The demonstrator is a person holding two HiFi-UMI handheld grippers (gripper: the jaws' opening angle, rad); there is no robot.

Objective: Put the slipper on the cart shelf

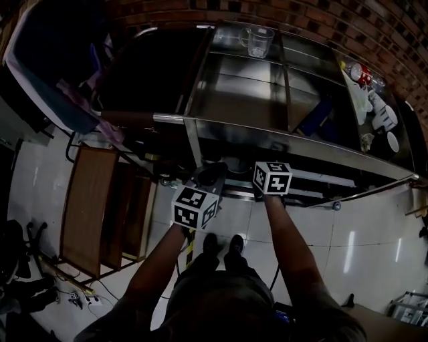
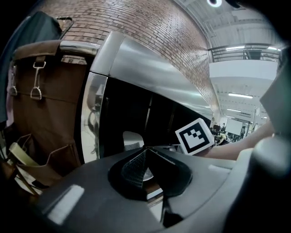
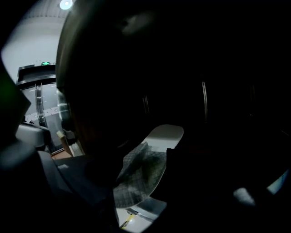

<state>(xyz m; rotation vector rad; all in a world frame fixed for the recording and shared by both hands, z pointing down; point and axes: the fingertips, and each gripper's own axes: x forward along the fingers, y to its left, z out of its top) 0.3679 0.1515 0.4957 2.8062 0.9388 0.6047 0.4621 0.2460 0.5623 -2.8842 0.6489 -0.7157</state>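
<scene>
Now holding the grey slipper point(image 2: 82, 191) by its upper in the clamped left gripper point(image 2: 145, 166), low beside the steel cart point(image 1: 267, 133) for reaching its shelf, with the right gripper point(image 1: 271, 174) open, empty, alongside.

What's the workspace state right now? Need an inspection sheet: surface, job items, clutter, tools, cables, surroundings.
Surface: steel cart, upper shelves mostly bare; lower part too dark to judge.
Job's things: grey slipper not yet on a shelf, at the left tool's tip in front of the cart.
Clutter: glass jug on the cart's far side; white cups at its right end.
Tools: left tool looks closed on the slipper; right tool open, nothing gripped.
Cables: loose cable on the floor, lower left.
Surroundings: brick wall, glossy tiled floor, wooden rack left of the cart.
</scene>
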